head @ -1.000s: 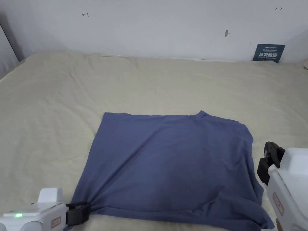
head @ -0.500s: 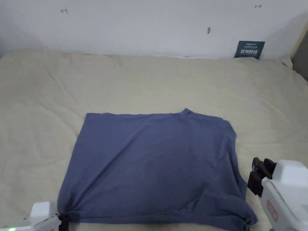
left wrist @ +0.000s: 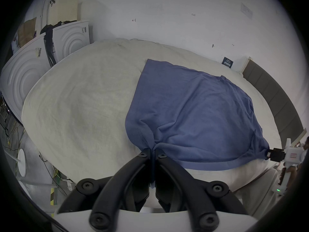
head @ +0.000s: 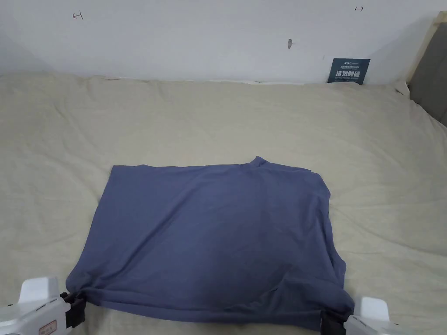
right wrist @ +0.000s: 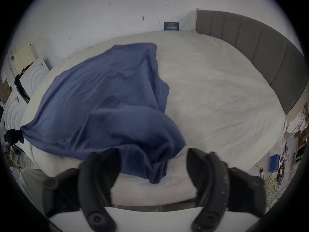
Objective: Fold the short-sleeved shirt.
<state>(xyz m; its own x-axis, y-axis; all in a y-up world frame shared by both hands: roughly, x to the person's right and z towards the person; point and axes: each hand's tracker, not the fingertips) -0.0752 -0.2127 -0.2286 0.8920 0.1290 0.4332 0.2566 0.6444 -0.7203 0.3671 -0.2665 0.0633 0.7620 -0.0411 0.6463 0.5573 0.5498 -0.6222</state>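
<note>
While the left gripper [left wrist: 152, 153] is keeping its jaws pressed together on the near-left corner of the blue shirt [head: 214, 235], the right gripper [right wrist: 153, 162] is coming down from beside the shirt's right side, where it hung a second ago, to the near-right corner at the bed's [head: 218, 117] near edge. In the right gripper view its jaws are standing spread, with the bunched corner cloth lying between them and not yet clamped; in the left gripper view, from farther off, that gripper's tip is touching the corner, though whether it is pinching there cannot be told. The shirt is lying mostly flat in the middle of the bed toward the near edge, already narrowed to a rough rectangle, its near hem drawn taut toward the left gripper.

Judging from this, the second corner grasp is just being set up. Once both near corners are held, the near hem can probably be carried toward the far edge for the next fold.
</note>
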